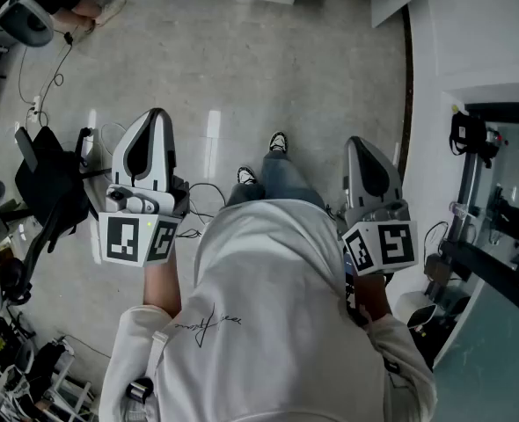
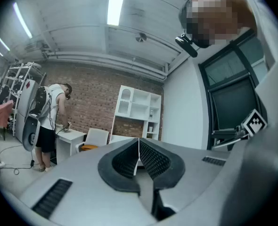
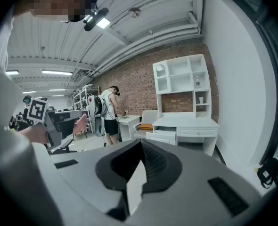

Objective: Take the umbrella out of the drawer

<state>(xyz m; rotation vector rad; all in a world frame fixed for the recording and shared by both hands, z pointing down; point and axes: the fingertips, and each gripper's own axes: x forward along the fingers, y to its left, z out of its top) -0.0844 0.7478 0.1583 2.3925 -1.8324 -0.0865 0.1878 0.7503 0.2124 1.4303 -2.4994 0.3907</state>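
top: white long-sleeve sweatshirt (image 1: 268,315), tiny black scribble print | legs: blue jeans (image 1: 281,178) | shoes: black-white sneakers (image 1: 278,141) | left claw (image 1: 157,117) + right claw (image 1: 358,143): grey shells, black-white marker cubes (image 1: 136,240)

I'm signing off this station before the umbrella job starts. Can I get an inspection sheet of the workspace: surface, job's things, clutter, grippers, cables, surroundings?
Surface: bare grey floor; no tabletop near the grippers.
Job's things: white desk ahead, with one drawer that looks partly pulled out; umbrella, nothing seen.
Clutter: black bag on the floor at the person's left.
Grippers: left gripper and right gripper both have their jaws shut, nothing between them.
Cables: a cable trails across the floor at the left.
Surroundings: brick wall behind the desk; another person stands near it.
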